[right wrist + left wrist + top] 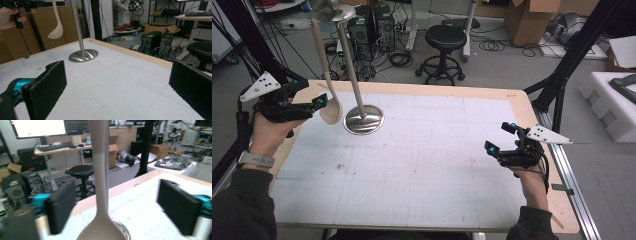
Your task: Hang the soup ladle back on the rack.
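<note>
in the high view one table (422, 165) with a white gridded top and a pale wooden edge takes up the middle. one metal stand (363, 119), a round shiny base with a thin upright pole, sits on the table's far left part. one cream ladle (330, 107) hangs just left of the stand, bowl down and handle up, its bowl beside the base and above the table top. the left gripper (314, 103) is held just left of the ladle, off the table's left edge, its tips close to the bowl; from here it cannot be told whether it touches the ladle. the right gripper (501, 137) is held well to the right of the stand, near the table's right edge, with its two jaws spread and nothing between them. one black stool (443, 47) stands on the floor beyond the stand.

in the left gripper view the ladle (101, 195) rises up the middle, with the stand's base just behind its bowl. the two black jaws stand wide apart, one on each side of the ladle, and neither touches it. the stool (82, 173) is behind the ladle.

in the right gripper view the stand (82, 53) is on the far part of the table (120, 82), the ladle (56, 27) hangs just left of its pole, and one hand (10, 16) is left of the ladle. the two near black jaws stand wide apart over bare table.
</note>
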The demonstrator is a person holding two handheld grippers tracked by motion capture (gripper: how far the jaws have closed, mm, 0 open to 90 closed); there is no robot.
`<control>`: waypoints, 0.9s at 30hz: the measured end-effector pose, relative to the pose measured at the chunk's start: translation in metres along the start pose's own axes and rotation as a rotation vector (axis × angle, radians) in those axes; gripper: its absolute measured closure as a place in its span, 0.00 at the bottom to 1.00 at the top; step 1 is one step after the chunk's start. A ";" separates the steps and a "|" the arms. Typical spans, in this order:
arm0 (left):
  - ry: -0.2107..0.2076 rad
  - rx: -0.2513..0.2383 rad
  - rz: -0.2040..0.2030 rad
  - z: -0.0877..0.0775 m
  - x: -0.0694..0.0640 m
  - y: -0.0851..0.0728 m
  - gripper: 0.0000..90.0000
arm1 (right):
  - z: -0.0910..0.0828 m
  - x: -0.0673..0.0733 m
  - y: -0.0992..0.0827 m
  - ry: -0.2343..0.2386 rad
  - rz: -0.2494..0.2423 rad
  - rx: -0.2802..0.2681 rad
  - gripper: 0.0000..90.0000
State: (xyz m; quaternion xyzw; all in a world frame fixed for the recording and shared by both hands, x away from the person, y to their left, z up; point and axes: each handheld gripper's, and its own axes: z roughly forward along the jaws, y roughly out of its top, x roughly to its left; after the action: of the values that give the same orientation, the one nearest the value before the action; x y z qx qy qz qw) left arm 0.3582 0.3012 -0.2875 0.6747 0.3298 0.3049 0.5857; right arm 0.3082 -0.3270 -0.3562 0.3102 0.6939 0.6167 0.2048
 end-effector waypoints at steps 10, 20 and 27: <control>-0.029 -0.051 -0.014 -0.017 -0.014 -0.013 0.02 | 0.000 0.001 0.000 0.002 -0.001 0.001 0.00; -0.043 -0.112 0.006 -0.027 -0.029 -0.028 0.02 | 0.001 0.002 0.000 0.005 -0.008 0.008 0.00; -0.071 -0.122 0.019 -0.028 -0.041 -0.044 0.02 | -0.002 0.002 0.000 0.000 -0.006 0.003 0.00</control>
State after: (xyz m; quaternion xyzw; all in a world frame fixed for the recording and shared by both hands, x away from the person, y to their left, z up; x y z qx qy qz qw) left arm 0.3074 0.2892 -0.3287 0.6514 0.2832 0.3057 0.6341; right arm 0.3055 -0.3269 -0.3555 0.3083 0.6957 0.6151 0.2063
